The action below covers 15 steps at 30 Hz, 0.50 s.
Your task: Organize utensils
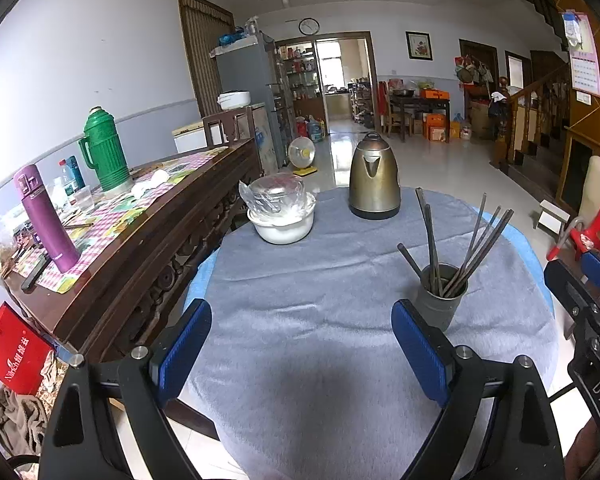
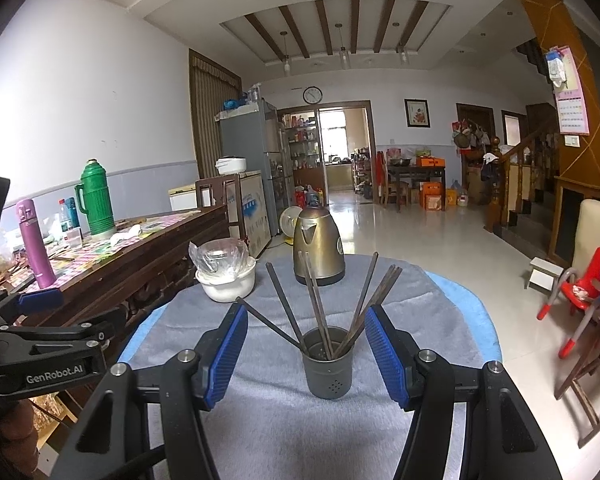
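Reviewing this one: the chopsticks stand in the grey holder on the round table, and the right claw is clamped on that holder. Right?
Not quite. The right claw is open around the grey holder, pads clear of it, as the right wrist view shows. The chopsticks do stand in it.

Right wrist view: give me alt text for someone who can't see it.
The open right gripper frames a grey metal holder of dark chopsticks on a grey-clothed round table. A brass-coloured kettle and white bowl sit beyond; the left gripper shows at left.
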Motion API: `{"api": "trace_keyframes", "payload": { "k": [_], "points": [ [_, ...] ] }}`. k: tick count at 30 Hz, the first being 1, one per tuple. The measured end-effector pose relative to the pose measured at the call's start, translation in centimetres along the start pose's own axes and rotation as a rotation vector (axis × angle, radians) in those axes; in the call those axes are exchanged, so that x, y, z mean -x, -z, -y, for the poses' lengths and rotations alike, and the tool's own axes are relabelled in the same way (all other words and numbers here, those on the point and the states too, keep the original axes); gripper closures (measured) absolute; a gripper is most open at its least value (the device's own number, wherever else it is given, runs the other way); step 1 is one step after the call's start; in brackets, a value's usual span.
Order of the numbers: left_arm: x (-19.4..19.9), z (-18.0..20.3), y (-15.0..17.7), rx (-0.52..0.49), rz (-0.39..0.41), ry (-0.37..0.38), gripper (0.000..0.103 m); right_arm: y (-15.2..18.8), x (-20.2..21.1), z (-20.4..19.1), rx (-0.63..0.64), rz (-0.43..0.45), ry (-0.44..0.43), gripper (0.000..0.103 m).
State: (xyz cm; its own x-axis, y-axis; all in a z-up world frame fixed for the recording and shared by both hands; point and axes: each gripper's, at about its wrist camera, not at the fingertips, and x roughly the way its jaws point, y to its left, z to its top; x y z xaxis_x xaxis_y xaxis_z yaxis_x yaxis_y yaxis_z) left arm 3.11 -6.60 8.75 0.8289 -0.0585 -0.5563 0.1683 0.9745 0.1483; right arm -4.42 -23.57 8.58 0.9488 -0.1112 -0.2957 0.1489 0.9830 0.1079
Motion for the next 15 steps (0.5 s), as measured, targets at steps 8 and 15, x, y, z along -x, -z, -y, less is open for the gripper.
{"api": "trace_keyframes", "payload": {
  "k": [8,15],
  "points": [
    [-1.7,-0.4,-0.1,-0.010,-0.012,0.042,0.011,-0.3,-1.6,-0.3,-0.004,-0.023,0.042,0.038],
    [-6.5,-2.9,2.7,0.016,-0.115,0.109,0.005,4.3,-6.1,0.6,0.004,-0.203,0.045,0.038]
  ]
}}
